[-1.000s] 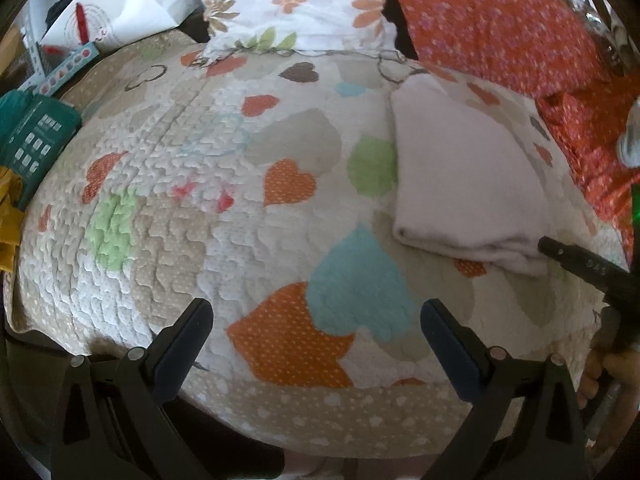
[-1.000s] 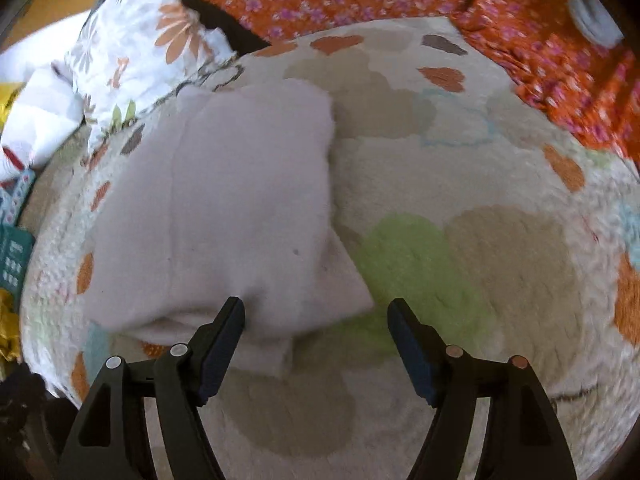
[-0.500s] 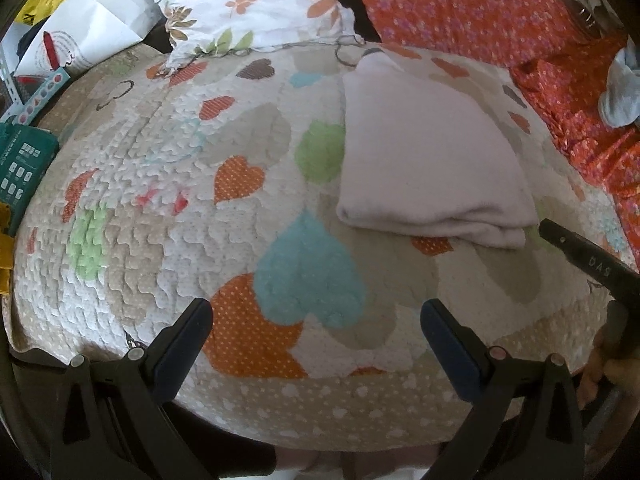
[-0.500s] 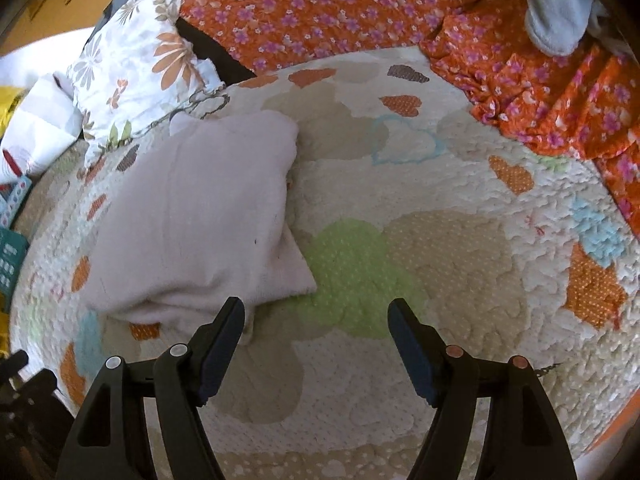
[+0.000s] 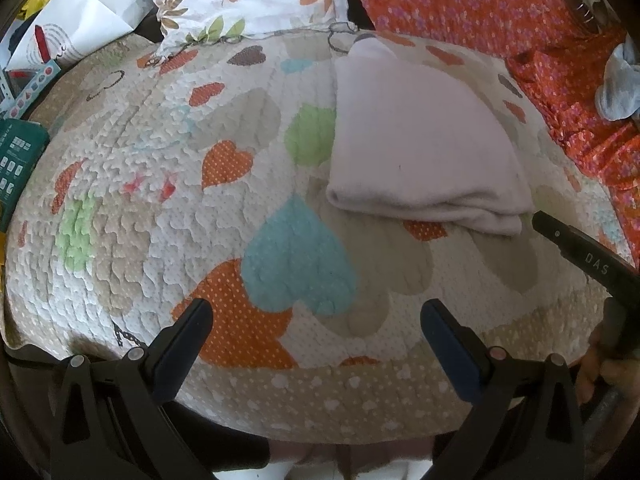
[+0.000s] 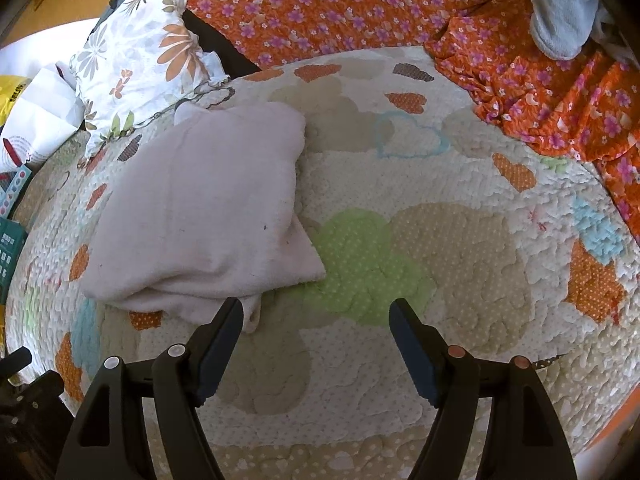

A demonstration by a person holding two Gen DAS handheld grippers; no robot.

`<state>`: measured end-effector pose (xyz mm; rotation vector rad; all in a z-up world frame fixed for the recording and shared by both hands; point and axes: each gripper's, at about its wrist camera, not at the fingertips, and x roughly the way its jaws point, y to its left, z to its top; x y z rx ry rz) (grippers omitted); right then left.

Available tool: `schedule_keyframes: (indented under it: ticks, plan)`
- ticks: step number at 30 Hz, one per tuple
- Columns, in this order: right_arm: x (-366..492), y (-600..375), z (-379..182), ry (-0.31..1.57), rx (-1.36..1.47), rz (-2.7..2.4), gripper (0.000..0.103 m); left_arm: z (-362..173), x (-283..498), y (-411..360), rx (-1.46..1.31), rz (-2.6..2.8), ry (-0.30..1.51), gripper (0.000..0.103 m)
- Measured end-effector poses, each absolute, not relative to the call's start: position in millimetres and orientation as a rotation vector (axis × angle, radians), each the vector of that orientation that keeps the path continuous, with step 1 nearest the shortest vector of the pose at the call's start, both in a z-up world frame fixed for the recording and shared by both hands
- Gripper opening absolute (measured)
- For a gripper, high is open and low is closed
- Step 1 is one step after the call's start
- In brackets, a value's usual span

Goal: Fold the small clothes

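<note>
Heart-patterned quilt [image 5: 168, 208] covers the bed in the left wrist view, where the folded pale pink garment [image 5: 424, 148] lies ahead and right of the left gripper [image 5: 316, 320], whose jaws are spread wide and empty, well apart from the cloth. From the right wrist view, the right gripper [image 6: 316, 320] hangs released too, its left finger just beside the garment's near edge, an orange floral sheet [image 6: 340, 4] behind.
</note>
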<state>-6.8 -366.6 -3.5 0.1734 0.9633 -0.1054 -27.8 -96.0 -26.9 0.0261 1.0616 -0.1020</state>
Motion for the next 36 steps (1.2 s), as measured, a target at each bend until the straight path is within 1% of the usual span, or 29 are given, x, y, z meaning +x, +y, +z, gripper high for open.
schedule_keyframes:
  ticks: [23,36]
  plan:
    - [-13,-369,-13,0.986,0.184,-0.124,0.081,-52,-23,-102,0.020,-0.116,1.148,0.103]
    - [-18,-341,0,0.932,0.082,-0.096,0.082,-57,-19,-100,0.001,-0.125,1.167,0.103]
